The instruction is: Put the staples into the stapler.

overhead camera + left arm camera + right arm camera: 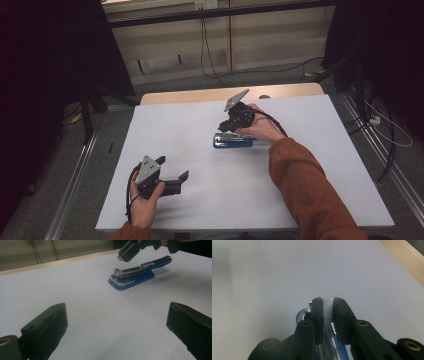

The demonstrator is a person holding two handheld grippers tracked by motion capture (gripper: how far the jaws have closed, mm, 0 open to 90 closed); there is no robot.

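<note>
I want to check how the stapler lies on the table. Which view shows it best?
The left gripper view: the whole blue stapler lies side-on, its metal staple rail exposed. The high view shows the stapler small, partly under the right gripper. The right gripper view shows just its tip behind the jaws.

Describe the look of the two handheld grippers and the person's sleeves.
Both the left gripper and the right gripper are black, with two blocky jaws, brass-coloured pivot pins, a grey three-cornered plate on top and a black cable trailing behind. The sleeves are rust orange.
</note>
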